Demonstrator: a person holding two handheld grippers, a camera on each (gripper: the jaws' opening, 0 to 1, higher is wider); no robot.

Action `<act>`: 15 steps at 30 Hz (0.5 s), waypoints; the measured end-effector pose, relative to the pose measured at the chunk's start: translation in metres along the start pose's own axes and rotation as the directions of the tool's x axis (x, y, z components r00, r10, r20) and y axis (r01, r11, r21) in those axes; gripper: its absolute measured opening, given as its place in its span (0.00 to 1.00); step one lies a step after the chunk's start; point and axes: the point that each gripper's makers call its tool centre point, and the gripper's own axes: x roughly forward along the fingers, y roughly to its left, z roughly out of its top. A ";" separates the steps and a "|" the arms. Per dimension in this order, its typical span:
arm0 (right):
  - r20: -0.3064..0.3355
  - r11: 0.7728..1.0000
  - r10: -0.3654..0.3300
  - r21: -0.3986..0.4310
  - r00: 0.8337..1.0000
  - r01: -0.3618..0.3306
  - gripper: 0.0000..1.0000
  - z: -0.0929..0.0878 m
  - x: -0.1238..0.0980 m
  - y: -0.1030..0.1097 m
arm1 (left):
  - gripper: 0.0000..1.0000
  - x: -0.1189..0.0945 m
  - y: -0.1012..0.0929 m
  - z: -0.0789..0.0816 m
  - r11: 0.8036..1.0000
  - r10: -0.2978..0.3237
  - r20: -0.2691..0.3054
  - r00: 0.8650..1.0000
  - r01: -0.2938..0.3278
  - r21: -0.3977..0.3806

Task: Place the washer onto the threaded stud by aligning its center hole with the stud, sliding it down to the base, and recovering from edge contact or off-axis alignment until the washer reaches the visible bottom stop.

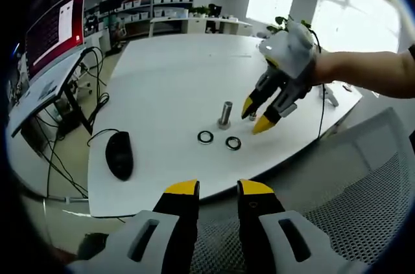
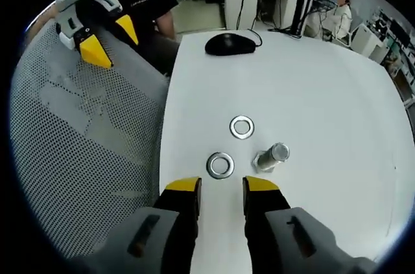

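The right hand-held gripper [image 1: 257,115] is hovering above the white worktop [image 1: 168,86], its yellow-tipped jaws standing apart and holding nothing, just beside the stud [image 1: 225,114]. In the right gripper view the same hand-held gripper [image 2: 221,188] is pointing at the near washer [image 2: 220,165], which is lying flat just ahead of its tips. The far washer [image 2: 242,127] is lying flat a little beyond, apart from the first. The stud [image 2: 272,156] is standing on the worktop [image 2: 324,73] beside both, with neither washer on it. The left hand-held gripper [image 1: 217,188] is hanging over a mesh chair [image 1: 337,190] off the worktop's edge, jaws slightly apart, empty. A mouse [image 1: 119,155] is sitting near the worktop's corner.
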 end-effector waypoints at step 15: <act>-0.081 1.000 -0.004 -0.025 0.997 0.002 0.31 -0.006 0.037 0.003 | 0.21 0.000 0.000 0.000 1.000 0.000 0.001 1.000 0.000 -0.001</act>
